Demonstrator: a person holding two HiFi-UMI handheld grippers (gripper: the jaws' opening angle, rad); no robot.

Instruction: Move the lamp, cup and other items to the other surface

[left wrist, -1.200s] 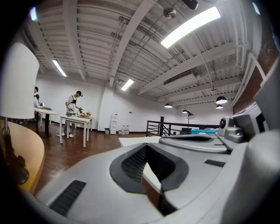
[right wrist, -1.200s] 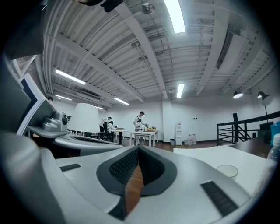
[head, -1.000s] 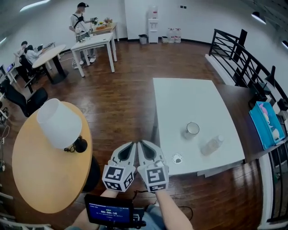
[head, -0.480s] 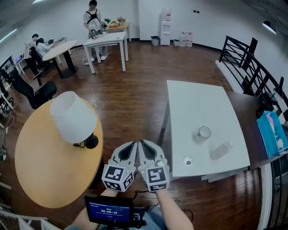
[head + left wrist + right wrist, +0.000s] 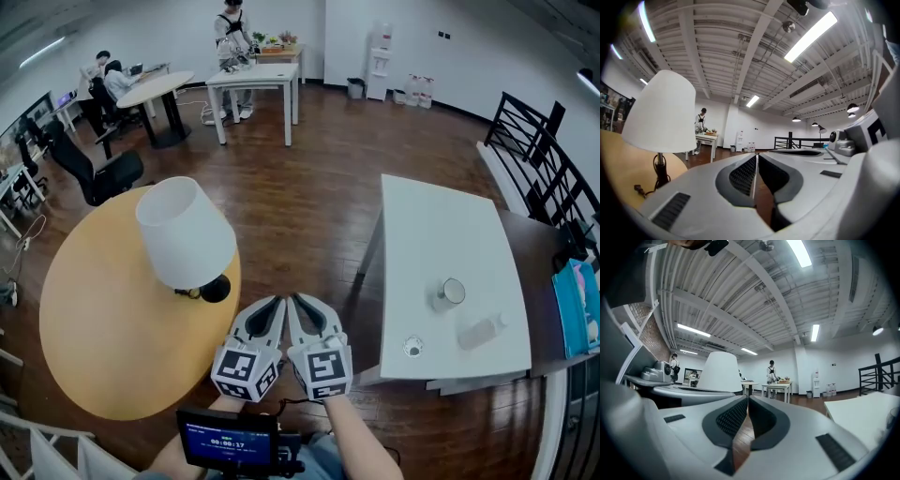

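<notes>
A lamp with a white shade (image 5: 186, 232) and a black base (image 5: 215, 289) stands on the round wooden table (image 5: 94, 328) at the left. On the white table (image 5: 441, 234) at the right are a cup (image 5: 452, 292), a clear bottle lying on its side (image 5: 481, 330) and a small round lid (image 5: 412, 348). My left gripper (image 5: 277, 303) and right gripper (image 5: 299, 301) hang side by side over the floor between the two tables. Both are empty. The left gripper (image 5: 756, 157) has its tips together, with the lamp (image 5: 661, 112) ahead to its left. The right gripper's (image 5: 747, 398) tips meet too, its jaws just starting to part.
Dark wood floor lies between the tables. A black railing (image 5: 539, 155) and a dark bench with a blue item (image 5: 579, 305) border the right side. Far back stand more tables (image 5: 253, 80), office chairs (image 5: 98, 173) and people. A small screen (image 5: 228, 438) sits below my grippers.
The head view has swung left: the lamp and both tables have slid rightward in the picture and the lamp looks nearer. Both grippers keep the same pose, side by side.
</notes>
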